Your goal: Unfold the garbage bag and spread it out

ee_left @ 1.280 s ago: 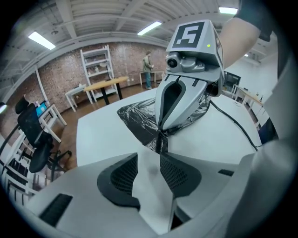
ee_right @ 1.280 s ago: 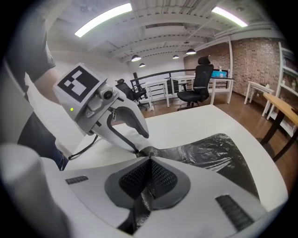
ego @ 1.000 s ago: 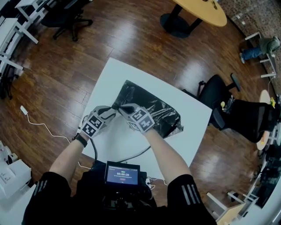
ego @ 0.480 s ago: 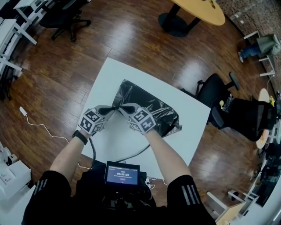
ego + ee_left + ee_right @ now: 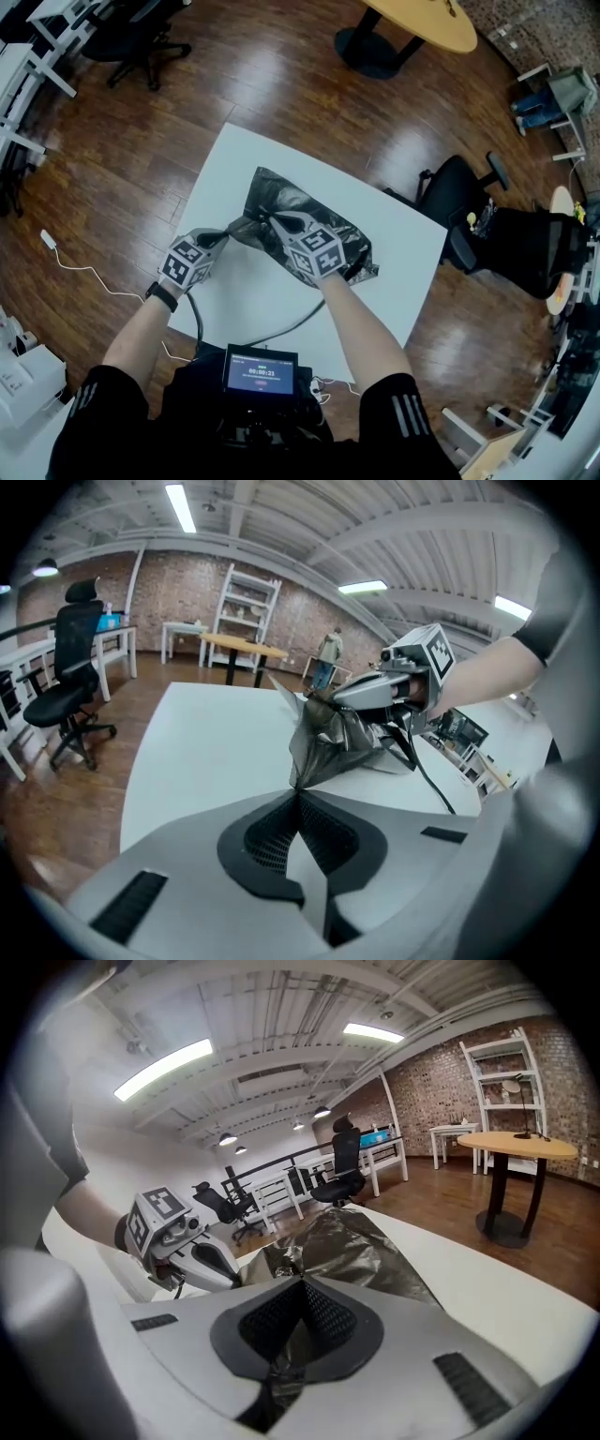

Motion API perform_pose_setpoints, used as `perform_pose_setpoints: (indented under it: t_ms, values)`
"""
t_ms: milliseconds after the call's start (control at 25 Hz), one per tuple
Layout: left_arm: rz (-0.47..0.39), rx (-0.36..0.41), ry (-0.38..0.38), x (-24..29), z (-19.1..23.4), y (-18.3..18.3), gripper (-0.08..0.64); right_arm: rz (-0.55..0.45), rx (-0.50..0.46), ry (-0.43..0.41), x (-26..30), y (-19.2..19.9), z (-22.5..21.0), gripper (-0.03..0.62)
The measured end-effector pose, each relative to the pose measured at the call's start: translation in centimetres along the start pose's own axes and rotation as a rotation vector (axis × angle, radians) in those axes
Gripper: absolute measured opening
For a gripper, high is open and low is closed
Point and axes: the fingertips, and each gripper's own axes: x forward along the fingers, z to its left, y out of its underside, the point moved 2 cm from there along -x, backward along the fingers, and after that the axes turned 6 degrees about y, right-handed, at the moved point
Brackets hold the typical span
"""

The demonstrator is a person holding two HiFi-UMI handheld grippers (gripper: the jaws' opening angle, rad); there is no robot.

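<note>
Long ceiling strip lamps light my room brightly and evenly. Glare patches sit on the glossy brown wooden floor and glint off the crinkled black plastic garbage bag. Both my gripper views bend strongly toward dark, rounded corners, and my jaws look slightly soft up close.

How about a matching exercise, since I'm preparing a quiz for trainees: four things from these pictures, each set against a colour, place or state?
Things:
1. garbage bag
2. left gripper
3. work table
4. round table

Descriptions:
A. white, beneath the bag
B. yellowish wood, standing on the floor beyond
C. black and crumpled
D. shut on a corner of the bag

Pairs: 1-C, 2-D, 3-A, 4-B.
</note>
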Motion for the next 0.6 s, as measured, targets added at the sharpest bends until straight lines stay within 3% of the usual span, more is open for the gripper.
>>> perform_pose_setpoints:
  t_ms: [440, 600]
  values:
    - [0.053, -0.024, -0.063, -1.6, 2.0, 1.6, -0.008, 0.074, 0.021, 0.112, 0.2, 1.3, -3.4, 0.006]
    - [0.037, -0.052, -0.073, -2.1, 2.5, 1.2, -0.008, 0.069, 0.079, 0.095, 0.5, 1.3, -3.8, 0.018]
